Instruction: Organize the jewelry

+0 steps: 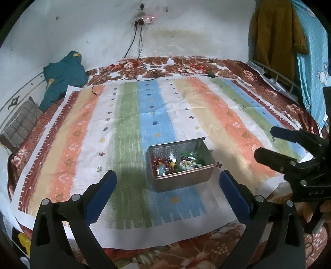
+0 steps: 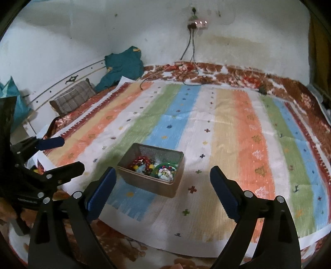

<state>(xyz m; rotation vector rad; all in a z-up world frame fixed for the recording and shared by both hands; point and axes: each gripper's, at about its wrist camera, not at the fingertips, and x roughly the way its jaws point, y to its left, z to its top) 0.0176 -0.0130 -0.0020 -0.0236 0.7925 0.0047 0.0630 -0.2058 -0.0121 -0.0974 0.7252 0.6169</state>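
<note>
Nearest in the left wrist view, the left hand-held gripper point(image 1: 168, 178) stands with its blue-padded fingers point(image 1: 107, 182) spread wide and nothing between them; it hangs above the striped mat point(image 1: 124, 134) without touching anything. In the right wrist view the right hand-held gripper point(image 2: 162, 175) is likewise spread wide and empty, its blue pads point(image 2: 221, 190) apart over the mat. Each one shows in the other's camera: the right at about three o'clock in the left view, the left at about nine o'clock in the right view, both with jaws apart.

Just beyond the fingertips sits the metal tin point(image 1: 182, 182), open-topped and rectangular, resting on the mat where a blue stripe meets a white one. From the left camera it lies at roughly one o'clock from the gap between the fingers; from the right camera it lies at about eleven o'clock. Neither gripper touches it. Inside it lies the jewelry point(image 1: 165, 163): a heap of red, yellow and dark beads on one side, and a green bangle point(image 1: 182, 157) ringing paler beads on the other.

The mat covers most of a bed point(image 1: 186, 64) spread with a brown floral blanket. Farther off, at ten o'clock, a checked pillow point(image 1: 18, 124) and a teal garment point(image 1: 62, 72) lie near the bed rail. At twelve o'clock, cables point(image 1: 136, 41) hang from a power strip point(image 1: 144, 19) on the white wall.
</note>
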